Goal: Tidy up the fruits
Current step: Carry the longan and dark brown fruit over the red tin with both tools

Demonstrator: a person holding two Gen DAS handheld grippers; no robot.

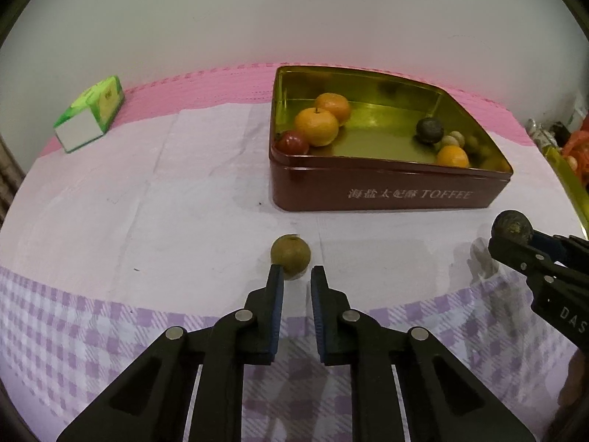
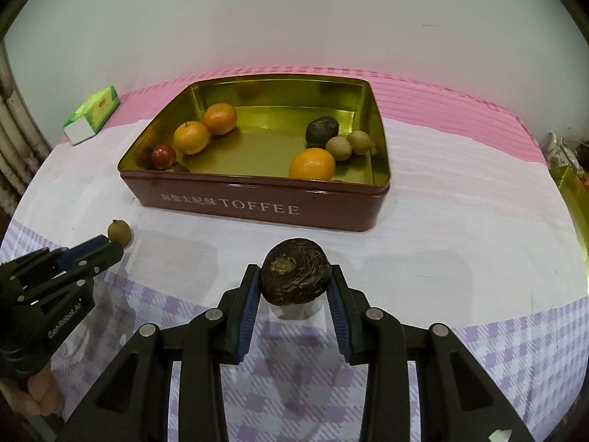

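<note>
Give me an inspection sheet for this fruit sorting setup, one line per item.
Surface: table under white sheet, checked and pink cloths.
Job's things: TOFFEE tin holds three oranges, a red fruit, a dark fruit, two small tan fruits; one tan fruit outside.
Clutter: green tissue box.
Grippers: left gripper shut, empty, beside the tan fruit; right gripper shut on dark round fruit.
Cables: nothing seen.
Surroundings: white wall; gold lid edge far right.

A plain white wall [image 2: 294, 18] is filling the upper half of both frames — evenly lit, without windows. Below it, a table [image 2: 478, 221] is lying under a white sheet, with pink cloth [image 2: 441, 99] behind and lilac checks [image 1: 55, 331] showing along the bottom.
</note>
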